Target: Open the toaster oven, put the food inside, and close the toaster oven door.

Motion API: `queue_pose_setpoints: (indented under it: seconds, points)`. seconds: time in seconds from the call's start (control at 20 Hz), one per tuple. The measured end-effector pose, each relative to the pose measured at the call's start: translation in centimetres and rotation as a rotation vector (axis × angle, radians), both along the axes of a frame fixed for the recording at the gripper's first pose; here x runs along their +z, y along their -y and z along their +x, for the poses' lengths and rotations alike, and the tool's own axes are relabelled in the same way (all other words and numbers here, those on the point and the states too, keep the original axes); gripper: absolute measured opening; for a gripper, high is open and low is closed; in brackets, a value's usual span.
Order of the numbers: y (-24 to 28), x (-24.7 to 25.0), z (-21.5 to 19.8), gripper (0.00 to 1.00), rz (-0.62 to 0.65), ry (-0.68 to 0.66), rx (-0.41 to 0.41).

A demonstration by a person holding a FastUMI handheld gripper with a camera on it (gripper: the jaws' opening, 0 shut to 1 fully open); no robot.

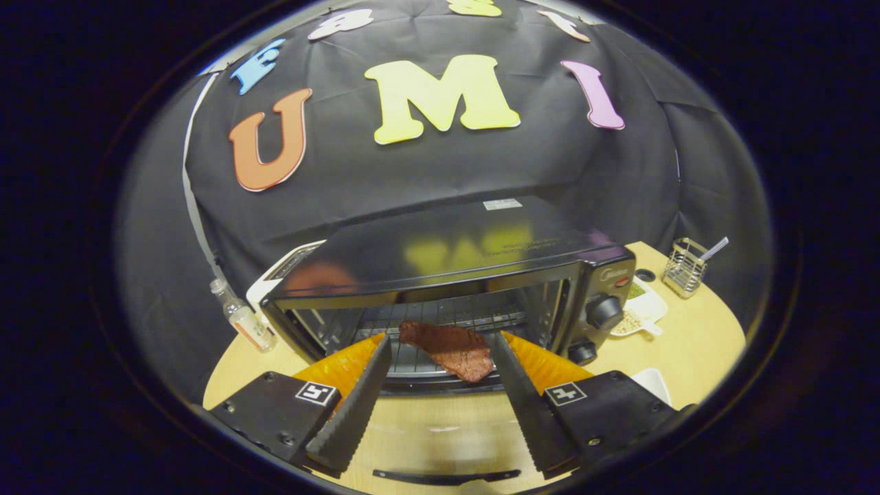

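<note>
Your gripper (440,350) was spread wide, fingers well apart w/ nothing pinched between them. You had the two fingers (357,405) angled toward the toaster oven (454,275), tips reaching about to its front opening. The meat slice (450,349) sat between the fingertips but touched neither one, as far as I could tell; so you weren't holding it.

The meat, a flat reddish-brown piece, lay on the oven's wire rack (440,323), w/ its near end hanging over the rack's front edge, right at the mouth of the oven. The rest of it was inside the cavity.

The oven door was down, i.e. open; you could see straight into the chamber. A dark handle-like bar (447,476) showed low between the fingers, near you, probably the door's handle, but I couldn't tell for sure. The oven's control knobs (603,311) were on the panel at its right side.

Oven stood on a light wooden table (694,344). Left of the oven, just beside it, was a small clear bottle (242,316), upright but tilted by the lens. Right of the oven: a white dish (643,311) w/ some grains or seeds in it, and beyond that a wire holder (685,268) w/ a utensil sticking out.
</note>
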State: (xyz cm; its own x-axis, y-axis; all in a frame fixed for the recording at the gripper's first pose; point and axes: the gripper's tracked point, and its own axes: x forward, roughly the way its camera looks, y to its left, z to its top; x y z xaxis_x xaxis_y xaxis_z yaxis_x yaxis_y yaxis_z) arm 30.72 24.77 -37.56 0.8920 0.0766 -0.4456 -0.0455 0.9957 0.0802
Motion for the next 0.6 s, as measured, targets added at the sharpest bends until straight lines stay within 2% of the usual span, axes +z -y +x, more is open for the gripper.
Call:
queue_pose_setpoints:
  seconds: [0.15, 0.3, 0.6]
  points:
    - [0.5, 1.3, -3.0, 0.95, -0.074, -0.002, 0.051]
    - [1.1, 1.4, -6.5, 0.96, -0.091, -0.024, 0.082]
    - [1.9, -1.3, -12.9, 0.96, -0.12, -0.079, 0.14]
